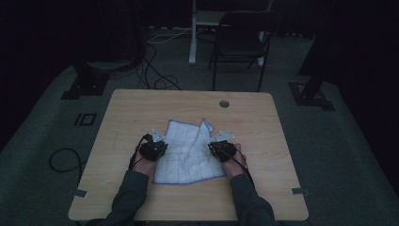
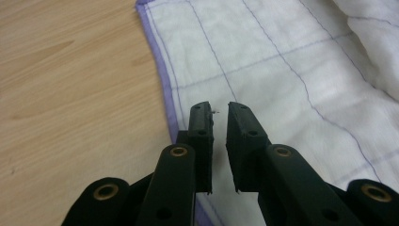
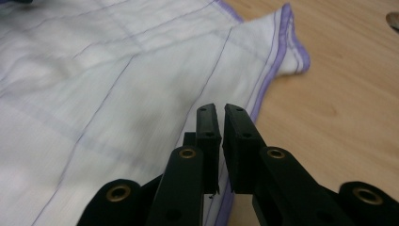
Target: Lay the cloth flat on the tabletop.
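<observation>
A white cloth [image 1: 188, 150] with thin purple grid lines and a purple hem lies rumpled on the wooden table [image 1: 136, 108], its far right corner folded up. My left gripper [image 1: 164, 144] rests at the cloth's left edge. In the left gripper view the left gripper [image 2: 219, 107] hovers just inside the hem of the cloth [image 2: 282, 70], jaws slightly apart with nothing between them. My right gripper [image 1: 214, 144] is at the cloth's right edge. In the right gripper view the right gripper [image 3: 220, 109] has its jaws almost together over the hem of the cloth [image 3: 94, 94], holding nothing.
A round cable hole [image 1: 224, 103] sits near the table's far edge. Beyond the table stand a dark folding chair [image 1: 240, 42] and a white post [image 1: 193, 33], with cables [image 1: 155, 70] on the floor. Bare wood surrounds the cloth on all sides.
</observation>
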Demonstrator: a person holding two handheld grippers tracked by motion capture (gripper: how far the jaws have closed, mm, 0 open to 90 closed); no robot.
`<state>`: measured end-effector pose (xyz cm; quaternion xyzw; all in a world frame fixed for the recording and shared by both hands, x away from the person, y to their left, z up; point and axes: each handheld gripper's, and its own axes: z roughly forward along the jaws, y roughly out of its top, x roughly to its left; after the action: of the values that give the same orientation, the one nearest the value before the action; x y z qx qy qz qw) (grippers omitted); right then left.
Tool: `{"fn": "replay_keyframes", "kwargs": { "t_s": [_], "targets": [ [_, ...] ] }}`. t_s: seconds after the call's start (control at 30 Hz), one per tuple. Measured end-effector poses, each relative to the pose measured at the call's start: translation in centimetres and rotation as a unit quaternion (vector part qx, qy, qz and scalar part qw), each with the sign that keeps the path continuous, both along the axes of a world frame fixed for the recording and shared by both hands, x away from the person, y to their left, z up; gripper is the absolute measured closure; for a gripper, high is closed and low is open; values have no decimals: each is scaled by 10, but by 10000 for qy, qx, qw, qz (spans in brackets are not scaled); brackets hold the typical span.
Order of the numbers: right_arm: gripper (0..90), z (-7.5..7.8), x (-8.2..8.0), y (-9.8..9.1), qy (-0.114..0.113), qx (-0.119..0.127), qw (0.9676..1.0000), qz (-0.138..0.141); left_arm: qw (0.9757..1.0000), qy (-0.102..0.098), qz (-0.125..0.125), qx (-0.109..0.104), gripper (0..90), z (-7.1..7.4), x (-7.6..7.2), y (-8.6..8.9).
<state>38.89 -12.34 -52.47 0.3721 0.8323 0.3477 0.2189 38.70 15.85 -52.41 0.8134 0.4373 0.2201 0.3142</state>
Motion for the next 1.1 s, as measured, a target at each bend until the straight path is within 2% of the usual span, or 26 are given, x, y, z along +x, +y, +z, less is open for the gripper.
{"fn": "replay_keyframes", "kwargs": {
  "t_s": [0.1,0.13,0.27,0.3,0.43,0.6,0.83,0.97,1.1],
  "targets": [
    [855,-2,17,8,108,-61,9999,32,10000,36,27,10,795,-3,8,-2],
    [858,-4,21,9,153,-111,9998,59,9999,89,35,81,796,-5,12,-3],
    [872,-11,25,6,369,-208,9991,-87,9998,130,26,125,798,-8,14,-3],
    [880,-11,22,1,369,-153,9991,-123,9999,131,9,95,807,-9,14,-1],
    [880,-11,14,-7,376,-215,9989,-190,9999,134,44,80,810,-9,14,-1],
    [880,-10,-6,-26,459,-217,9981,-360,9998,147,116,26,812,-10,11,2],
    [866,-11,-29,-40,443,-189,9984,-289,9998,186,45,-63,811,-10,-3,7],
    [847,-11,-33,-41,424,-200,9985,-296,9998,140,19,-116,805,-12,-9,8],
    [817,-12,-29,-44,437,-64,9985,-330,9999,107,43,-104,785,-12,-9,9]
  ]
}}
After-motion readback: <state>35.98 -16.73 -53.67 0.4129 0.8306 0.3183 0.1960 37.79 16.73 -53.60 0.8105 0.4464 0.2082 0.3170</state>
